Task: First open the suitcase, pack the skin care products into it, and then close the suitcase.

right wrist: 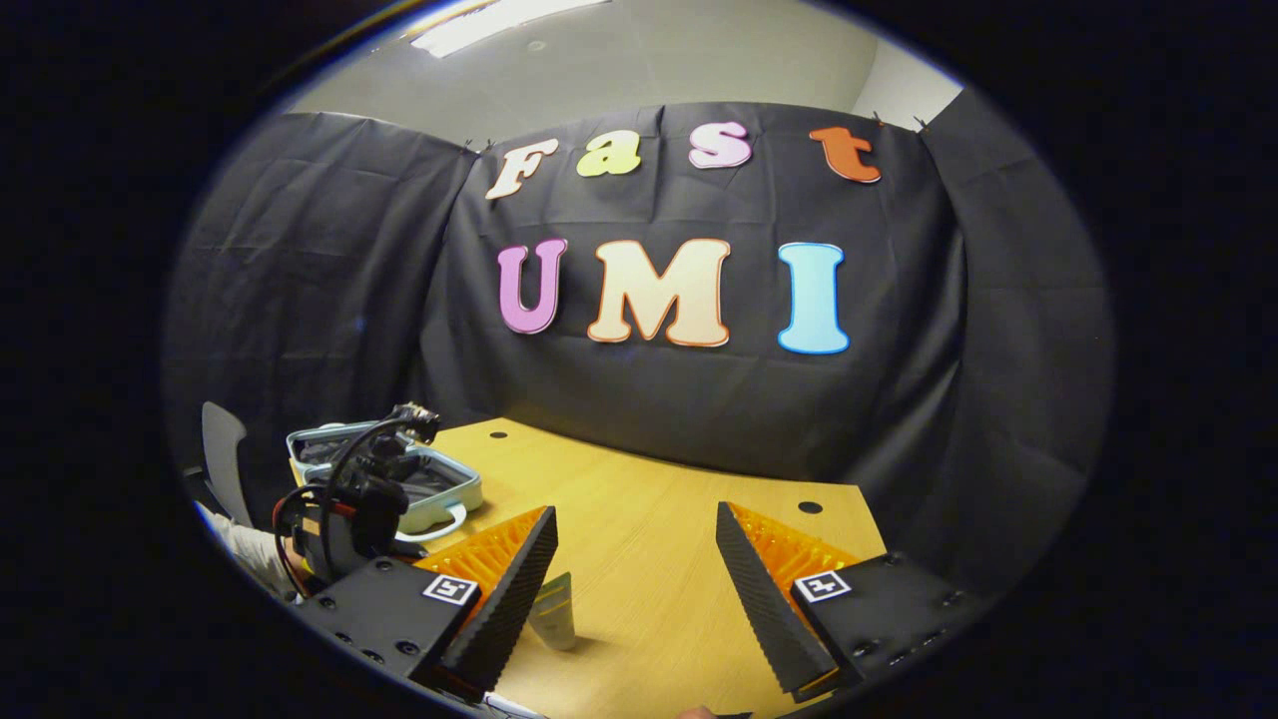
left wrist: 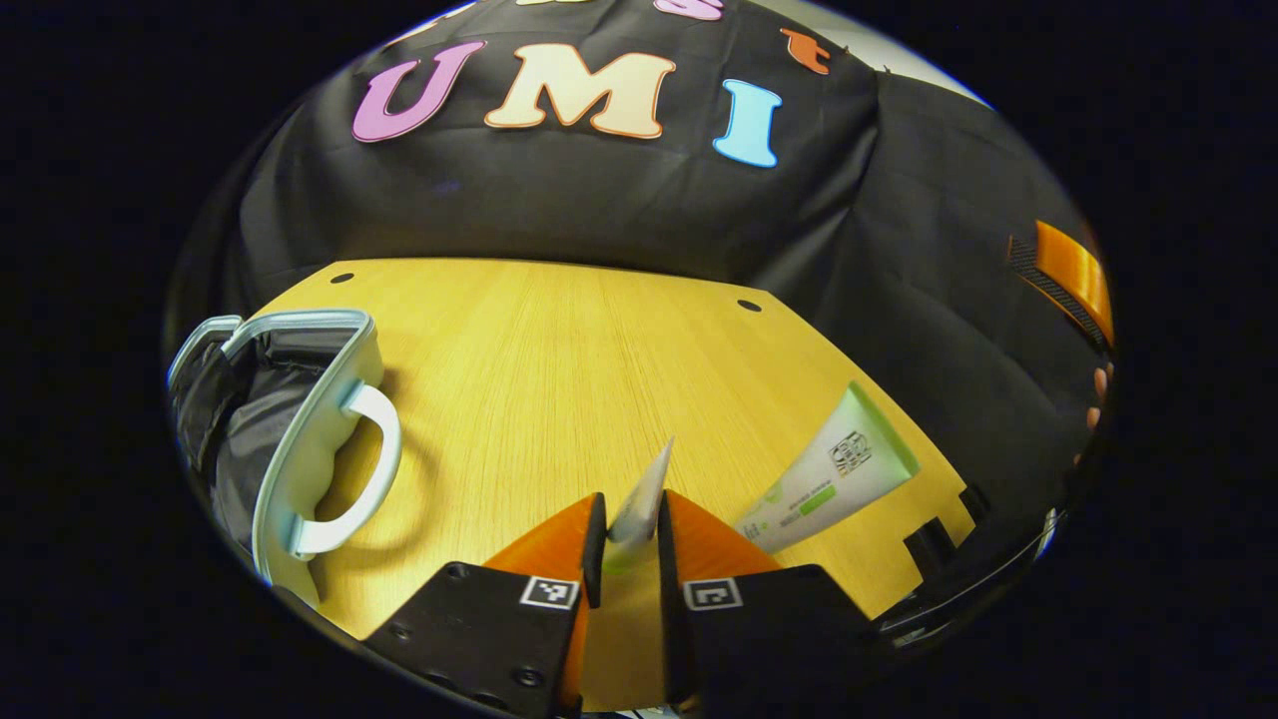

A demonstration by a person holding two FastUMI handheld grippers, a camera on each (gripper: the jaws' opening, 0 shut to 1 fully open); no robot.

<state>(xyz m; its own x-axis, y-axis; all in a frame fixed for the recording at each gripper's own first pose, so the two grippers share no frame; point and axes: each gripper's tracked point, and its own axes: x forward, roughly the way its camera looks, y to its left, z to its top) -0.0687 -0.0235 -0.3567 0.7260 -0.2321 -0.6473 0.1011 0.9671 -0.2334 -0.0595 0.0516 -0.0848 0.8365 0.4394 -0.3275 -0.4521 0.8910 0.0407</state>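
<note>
In the left gripper view my left gripper point(left wrist: 632, 504) is shut on a thin white and green skin care tube point(left wrist: 651, 477), which stands up between the fingers with its flat crimped end on top. A second, larger white and green tube point(left wrist: 829, 474) lies on the wooden table point(left wrist: 559, 350) to the right of it. The pale mint suitcase point(left wrist: 300, 439) lies open at the left, handle toward me, dark lining showing. In the right gripper view my right gripper point(right wrist: 634, 594) hangs open over the table, holding nothing. A tube point(right wrist: 554, 611) lies beside its left finger.
The right gripper view shows the left gripper's body point(right wrist: 349, 519) with its cables in front of the open suitcase point(right wrist: 439, 484) at the far left. Black cloth walls close the table's far and right sides. A hand's fingertips point(left wrist: 1098, 389) show at the left gripper view's right edge.
</note>
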